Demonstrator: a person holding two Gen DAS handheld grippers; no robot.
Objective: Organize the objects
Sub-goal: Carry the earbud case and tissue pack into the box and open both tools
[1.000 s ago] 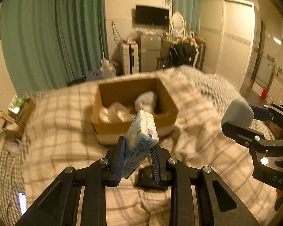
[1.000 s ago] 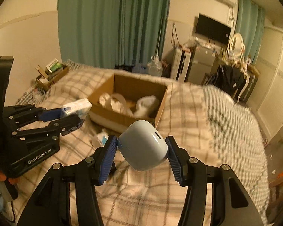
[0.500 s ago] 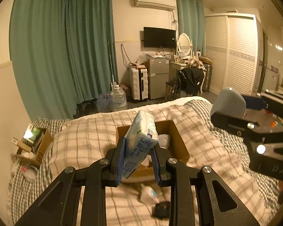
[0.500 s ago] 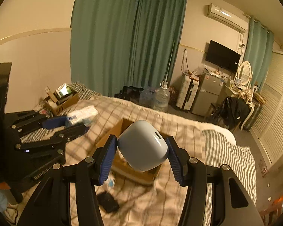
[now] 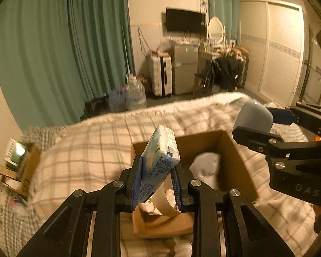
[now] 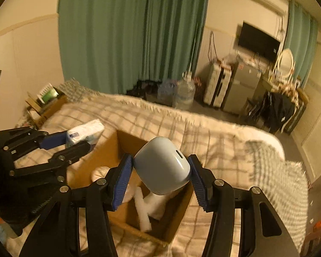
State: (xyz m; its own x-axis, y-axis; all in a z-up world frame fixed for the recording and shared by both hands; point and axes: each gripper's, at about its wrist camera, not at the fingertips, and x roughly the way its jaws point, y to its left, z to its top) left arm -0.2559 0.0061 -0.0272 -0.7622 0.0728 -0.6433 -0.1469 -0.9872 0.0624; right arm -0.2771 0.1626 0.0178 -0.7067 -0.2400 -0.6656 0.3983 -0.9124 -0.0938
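Note:
My left gripper (image 5: 157,184) is shut on a pale blue tissue pack (image 5: 159,157) and holds it upright over the near left part of an open cardboard box (image 5: 241,165). My right gripper (image 6: 160,177) is shut on a light blue rounded case (image 6: 161,169) and holds it above the same box (image 6: 109,150). The box sits on a checked bedspread (image 5: 85,150) and holds white crumpled items (image 5: 205,167). The right gripper with the case (image 5: 254,115) shows at the right of the left wrist view. The left gripper with the pack (image 6: 85,131) shows at the left of the right wrist view.
A small box of clutter (image 5: 21,167) stands at the bed's left edge. Beyond the bed are green curtains (image 5: 64,53), water jugs (image 5: 134,96), a white suitcase (image 5: 161,75), a small fridge (image 5: 185,68) and a chair with dark clothes (image 5: 224,72).
Both grippers have come down and forward towards the box, which now lies right below them. Each still holds its object.

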